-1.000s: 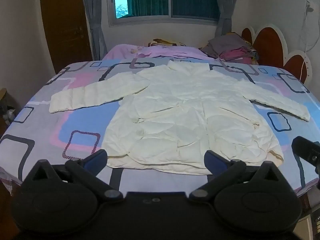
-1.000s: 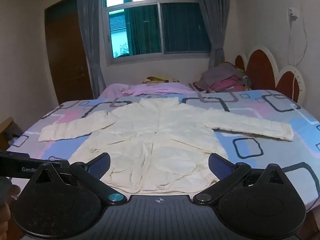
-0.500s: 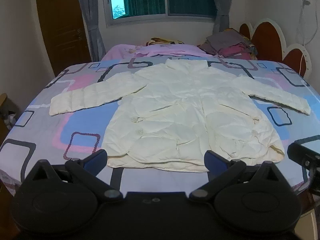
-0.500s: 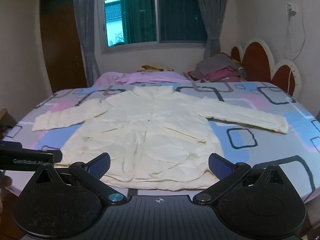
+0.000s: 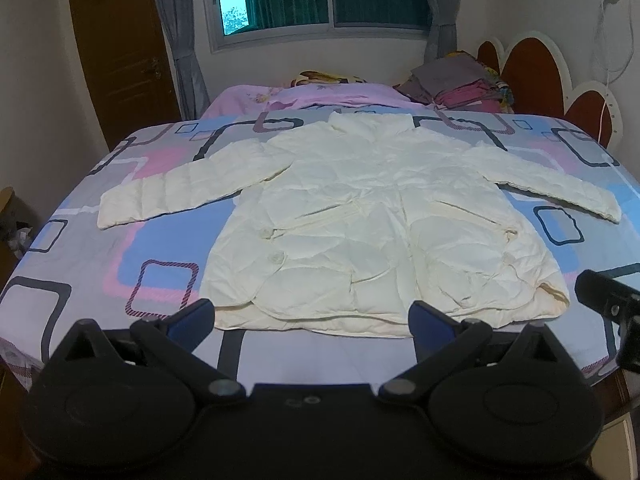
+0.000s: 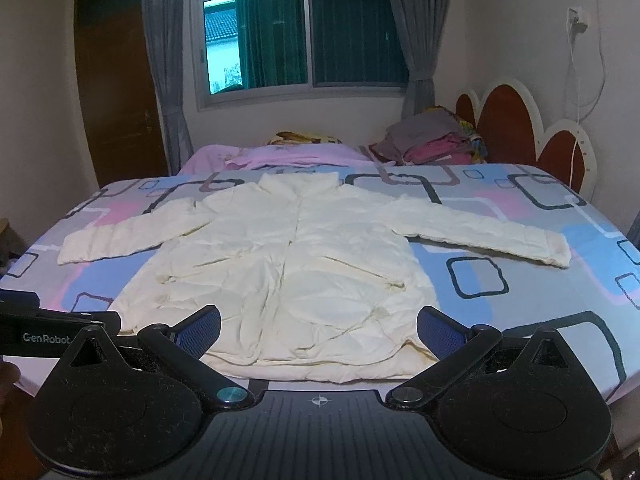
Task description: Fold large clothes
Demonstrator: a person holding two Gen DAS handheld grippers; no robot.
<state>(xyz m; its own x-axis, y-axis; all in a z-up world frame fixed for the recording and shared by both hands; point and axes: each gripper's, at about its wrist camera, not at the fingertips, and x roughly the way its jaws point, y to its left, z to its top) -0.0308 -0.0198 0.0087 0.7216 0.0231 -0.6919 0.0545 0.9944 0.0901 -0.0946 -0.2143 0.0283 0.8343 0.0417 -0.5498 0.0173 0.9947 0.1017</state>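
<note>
A cream puffer jacket [image 5: 360,224] lies flat and face up on the bed, sleeves spread out to both sides, collar toward the window; it also shows in the right wrist view [image 6: 296,264]. My left gripper [image 5: 312,316] is open and empty, held just off the bed's near edge in front of the jacket's hem. My right gripper [image 6: 318,330] is open and empty, also in front of the hem. The right gripper shows at the right edge of the left wrist view [image 5: 608,304], and the left gripper at the left edge of the right wrist view [image 6: 48,328].
The bed [image 5: 80,248] has a patterned grey, blue and pink cover. A pink pillow [image 5: 320,96] and a pile of folded clothes [image 5: 460,80] lie at its far end. A headboard [image 5: 560,96] stands at the right, a wooden door [image 5: 120,40] at the left.
Both grippers have shifted slightly relative to the bed; the view now sits a little closer to the hem. The jacket has not moved and both grippers stay open.
</note>
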